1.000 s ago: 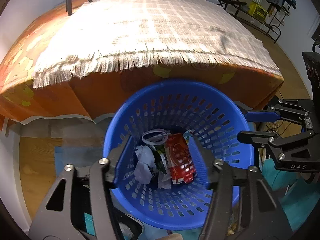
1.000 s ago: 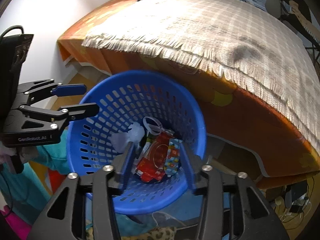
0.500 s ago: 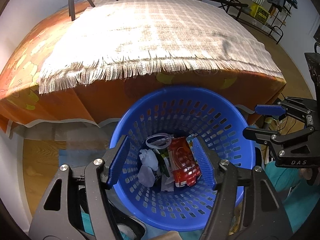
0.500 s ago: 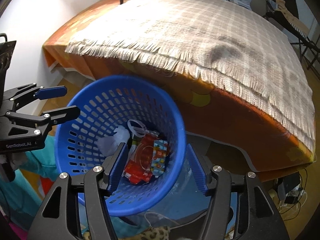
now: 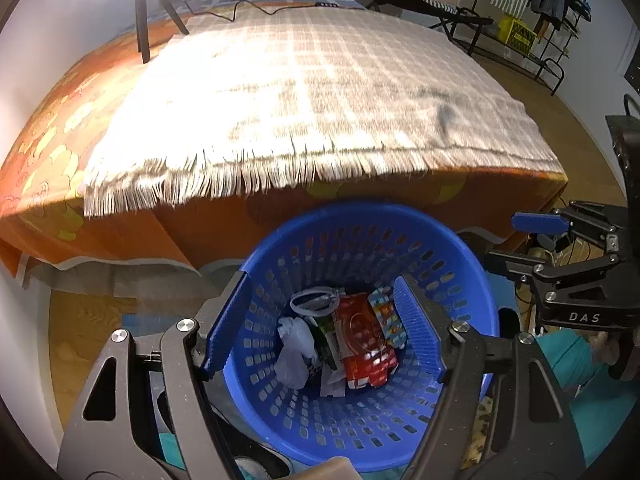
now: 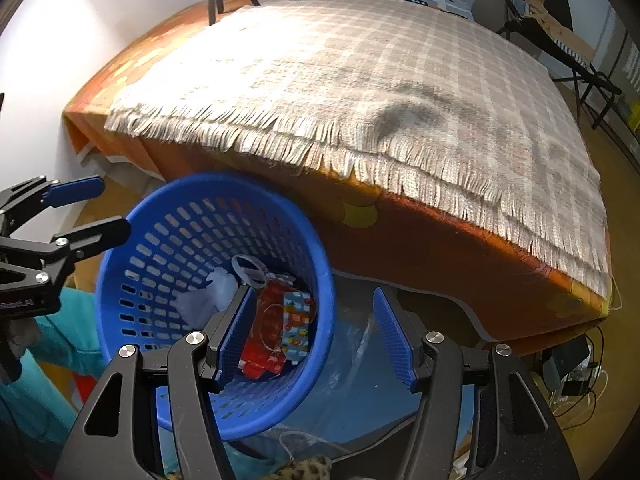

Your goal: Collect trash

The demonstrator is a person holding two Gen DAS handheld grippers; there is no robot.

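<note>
A blue perforated plastic basket (image 5: 464,276) (image 6: 160,240) stands on the floor against the bed. Inside lie a red wrapper (image 5: 364,344) (image 6: 264,332), a small colourful packet (image 5: 386,316) (image 6: 294,322), crumpled white paper (image 5: 294,344) (image 6: 216,292), a green wrapper (image 5: 326,330) and a clear plastic ring (image 5: 310,300) (image 6: 250,270). My left gripper (image 5: 324,324) is open and empty above the basket. My right gripper (image 6: 316,336) is open and empty over the basket's right rim. Each gripper shows at the edge of the other view, the right one (image 5: 516,240) and the left one (image 6: 108,212).
A bed with an orange sheet (image 5: 120,232) (image 6: 440,240) and a fringed checked blanket (image 5: 320,92) (image 6: 380,92) fills the space behind the basket. A tripod (image 5: 144,12) stands on it. Turquoise cloth (image 6: 72,332), a blue mat (image 6: 360,392) and cables (image 6: 576,392) lie on the wooden floor.
Both grippers have risen and drawn back from the basket. The right one has shifted to the right, so the basket now sits left in its view. The trash has not moved.
</note>
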